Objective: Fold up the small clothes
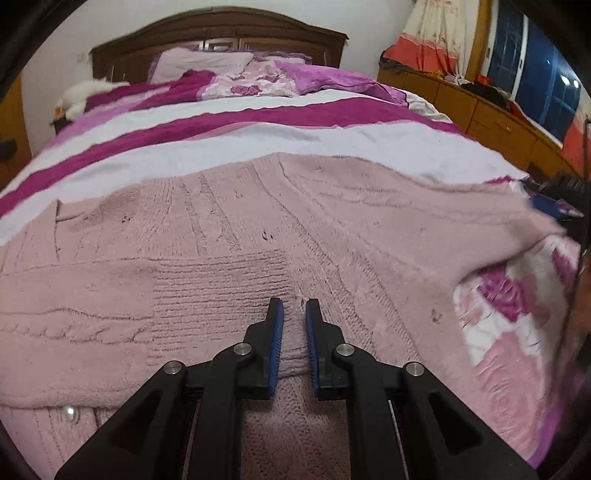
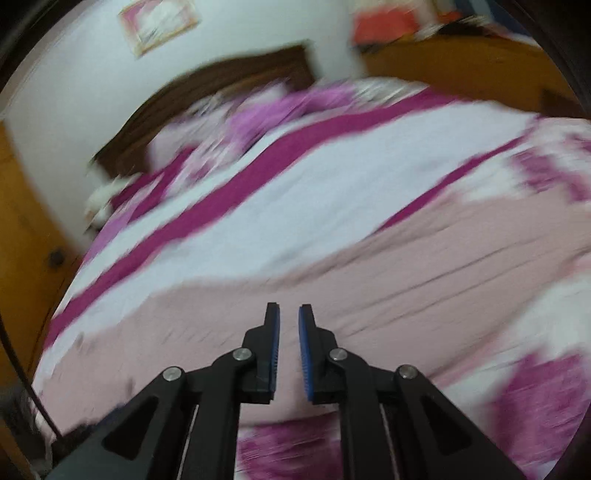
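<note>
A pale pink knitted cardigan (image 1: 258, 229) lies spread flat on the bed, with a pearl button (image 1: 70, 412) near its lower left edge. My left gripper (image 1: 294, 306) hovers just over its middle, jaws a small gap apart and empty. The right gripper shows at the far right edge of the left wrist view (image 1: 554, 206), near the cardigan's right end. In the blurred right wrist view the cardigan (image 2: 406, 280) stretches across under my right gripper (image 2: 289, 310), whose jaws stand slightly apart and hold nothing.
The bed has a white and magenta striped blanket (image 1: 258, 122), pillows (image 1: 207, 62) and a dark wooden headboard (image 1: 221, 33). A white plush toy (image 1: 85, 94) sits at the left. A wooden cabinet (image 1: 491, 110) runs along the right side.
</note>
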Demonstrator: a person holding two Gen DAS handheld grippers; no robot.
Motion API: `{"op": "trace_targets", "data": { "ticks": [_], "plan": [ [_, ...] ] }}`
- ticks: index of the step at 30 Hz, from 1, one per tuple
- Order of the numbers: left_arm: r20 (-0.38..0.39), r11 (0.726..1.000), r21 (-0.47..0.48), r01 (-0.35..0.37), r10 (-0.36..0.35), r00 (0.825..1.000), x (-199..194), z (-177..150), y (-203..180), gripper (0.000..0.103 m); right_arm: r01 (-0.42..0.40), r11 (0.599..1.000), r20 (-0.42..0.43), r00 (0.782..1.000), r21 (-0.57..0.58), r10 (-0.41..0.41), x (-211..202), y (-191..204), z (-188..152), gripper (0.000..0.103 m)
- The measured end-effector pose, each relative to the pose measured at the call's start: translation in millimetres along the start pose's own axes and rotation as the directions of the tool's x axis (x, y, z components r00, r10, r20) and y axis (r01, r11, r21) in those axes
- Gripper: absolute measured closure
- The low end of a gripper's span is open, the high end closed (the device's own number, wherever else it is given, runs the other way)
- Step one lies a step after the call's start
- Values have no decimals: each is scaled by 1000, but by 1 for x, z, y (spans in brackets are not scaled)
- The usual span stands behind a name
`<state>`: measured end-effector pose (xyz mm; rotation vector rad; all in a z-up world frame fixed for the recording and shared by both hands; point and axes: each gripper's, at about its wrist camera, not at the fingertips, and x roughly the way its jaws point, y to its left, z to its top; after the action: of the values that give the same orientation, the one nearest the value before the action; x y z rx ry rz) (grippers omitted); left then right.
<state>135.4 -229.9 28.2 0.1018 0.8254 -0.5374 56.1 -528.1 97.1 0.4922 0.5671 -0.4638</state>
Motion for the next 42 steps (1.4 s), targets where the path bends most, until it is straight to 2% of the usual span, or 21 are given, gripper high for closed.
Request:
{"op": "trace_targets", "data": {
  "ticks": [1, 3, 5, 7, 9, 10, 11, 13, 19, 20, 21, 22, 24, 25, 28, 31, 33, 35, 37, 40, 42],
  "plan": [
    [4, 1000, -4, -1, 1, 1000, 0, -3, 1, 103, 49, 997, 46, 998, 53, -51, -11, -19, 7, 56],
    [5, 1000, -12, 2, -2, 1000, 0, -2, 2, 103, 107, 979, 106, 986, 175, -126, -30, -61, 19, 46],
    [7, 1000, -23, 11, -11, 1000, 0, -4, 5, 103, 154, 941, 138, 970, 303, -203, -44, -106, 29, 46],
    [6, 1000, -28, 15, -14, 1000, 2, -4, 6, 103, 157, 889, 135, 962, 431, -236, -46, -148, 32, 46],
    [5, 1000, -27, 13, -13, 1000, 2, -3, 6, 103, 86, 820, 102, 980, 566, -174, -35, -189, 26, 47],
    [4, 1000, -26, 13, -13, 1000, 3, -2, 6, 103, 46, 788, 89, 988, 614, -126, -26, -202, 24, 51],
    [4, 1000, -26, 13, -13, 1000, 3, -2, 6, 103, 13, 768, 97, 990, 641, -98, -18, -211, 21, 54],
    [4, 999, -33, 22, -21, 1000, 3, -3, 7, 103, -2, 753, 129, 986, 659, -110, -13, -217, 21, 60],
    [5, 996, -69, 62, -62, 998, 4, -3, 14, 103, -99, 676, 211, 974, 730, -86, -6, -231, 18, 64],
    [6, 995, -72, 66, -66, 998, 3, -3, 15, 103, -125, 675, 234, 969, 727, -73, -4, -234, 20, 65],
    [7, 995, -74, 67, -66, 998, 3, -3, 14, 103, -154, 686, 258, 965, 711, -51, -1, -233, 21, 71],
    [8, 995, -75, 69, -68, 998, 3, -3, 15, 103, -187, 704, 281, 959, 685, -19, 6, -233, 24, 84],
    [8, 994, -80, 75, -74, 997, 3, -3, 16, 103, -209, 734, 276, 961, 646, 31, 20, -231, 24, 96],
    [8, 994, -83, 78, -77, 997, 3, -3, 16, 103, -206, 744, 272, 962, 635, 34, 23, -229, 24, 96],
    [9, 991, -96, 89, -89, 996, 4, -3, 18, 103, -279, 801, 327, 939, 531, 110, 13, -209, 35, 96],
    [13, 988, -114, 108, -107, 994, 4, -3, 21, 103, -263, 901, 319, 936, 345, 151, 3, -164, 49, 96],
    [16, 983, -133, 128, -127, 992, 5, -3, 25, 103, -243, 950, 292, 939, 197, 180, -4, -122, 51, 96],
    [18, 976, -156, 153, -152, 988, 6, -4, 30, 103, -238, 968, 261, 943, 85, 209, -6, -87, 49, 96],
    [20, 970, -174, 172, -171, 985, 6, -4, 33, 103, -261, 965, 229, 939, -7, 255, -9, -52, 42, 96],
    [22, 967, -181, 178, -177, 984, 6, -4, 34, 103, -361, 931, 157, 918, -49, 364, -23, -15, 22, 96],
    [22, 968, -179, 175, -174, 984, 6, -4, 34, 103, -429, 902, 89, 898, -52, 432, -16, 10, 11, 96]
  ]
}}
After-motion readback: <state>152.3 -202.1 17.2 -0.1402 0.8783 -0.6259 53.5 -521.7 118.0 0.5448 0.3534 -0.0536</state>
